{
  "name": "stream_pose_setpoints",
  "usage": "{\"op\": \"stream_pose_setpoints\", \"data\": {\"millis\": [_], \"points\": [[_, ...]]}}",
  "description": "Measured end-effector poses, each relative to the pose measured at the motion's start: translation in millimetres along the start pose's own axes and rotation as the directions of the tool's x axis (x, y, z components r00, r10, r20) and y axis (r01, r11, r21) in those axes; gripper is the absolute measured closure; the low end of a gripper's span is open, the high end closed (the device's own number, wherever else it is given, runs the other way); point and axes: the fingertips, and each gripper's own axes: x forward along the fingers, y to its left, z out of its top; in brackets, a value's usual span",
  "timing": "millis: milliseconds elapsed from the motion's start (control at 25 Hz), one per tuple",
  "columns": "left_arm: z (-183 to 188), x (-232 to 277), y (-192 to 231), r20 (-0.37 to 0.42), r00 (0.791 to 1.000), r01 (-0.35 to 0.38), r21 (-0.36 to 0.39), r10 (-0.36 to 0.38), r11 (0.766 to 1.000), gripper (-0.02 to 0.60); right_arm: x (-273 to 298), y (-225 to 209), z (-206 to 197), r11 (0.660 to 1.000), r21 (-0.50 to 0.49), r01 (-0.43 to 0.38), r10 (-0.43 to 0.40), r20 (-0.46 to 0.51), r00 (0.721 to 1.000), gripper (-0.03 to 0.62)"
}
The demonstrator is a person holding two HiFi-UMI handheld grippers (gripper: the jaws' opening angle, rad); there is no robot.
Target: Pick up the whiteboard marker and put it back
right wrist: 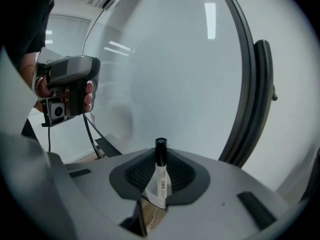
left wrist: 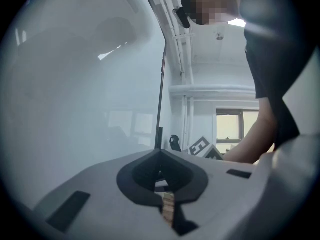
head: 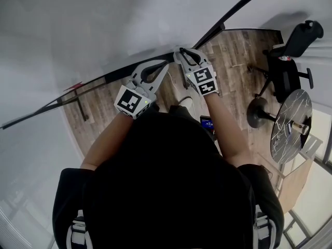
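Observation:
A white whiteboard marker (right wrist: 160, 176) with a black cap stands upright between the jaws of my right gripper (right wrist: 159, 160), which is shut on its barrel. In the head view the right gripper (head: 183, 52) points at the lower edge of the whiteboard (head: 104, 25), just above the dark tray rail (head: 111, 77). The left gripper (head: 164, 65) sits beside it to the left, its tips together with nothing between them. In the left gripper view those jaws (left wrist: 160, 156) meet in front of the board. The marker is hidden in the head view.
A black office chair (head: 290, 56) and a round glass-topped table (head: 291, 126) stand on the wooden floor (head: 233, 51) to the right. A small red object (head: 75, 86) lies on the rail at the left. The board's dark frame (right wrist: 250, 84) curves past on the right.

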Motion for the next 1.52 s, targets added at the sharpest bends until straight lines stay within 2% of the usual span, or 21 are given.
{"op": "stream_pose_setpoints", "data": {"millis": [560, 920, 1200, 1520], "points": [[7.8, 12.2, -11.3, 0.008, 0.999, 0.043, 0.031, -0.043, 0.999, 0.578, -33.2, -11.3, 23.8, 0.998, 0.036, 0.049, -0.053, 0.109, 0.993, 0.531], [13.9, 12.2, -20.4, 0.004, 0.999, 0.048, 0.045, -0.048, 0.998, 0.578, -68.1, -10.2, 51.8, 0.998, 0.052, 0.046, -0.055, 0.195, 0.979, 0.531], [23.3, 10.7, -14.5, 0.011, 0.999, 0.039, 0.048, -0.039, 0.998, 0.578, -102.2, -6.6, 91.7, 0.997, 0.076, 0.01, -0.032, 0.292, 0.956, 0.53], [42.4, 8.7, -13.0, 0.033, 0.998, 0.049, 0.073, -0.051, 0.996, 0.578, -144.6, 3.4, 129.0, 0.999, 0.053, -0.014, -0.007, 0.377, 0.926, 0.531]]}}
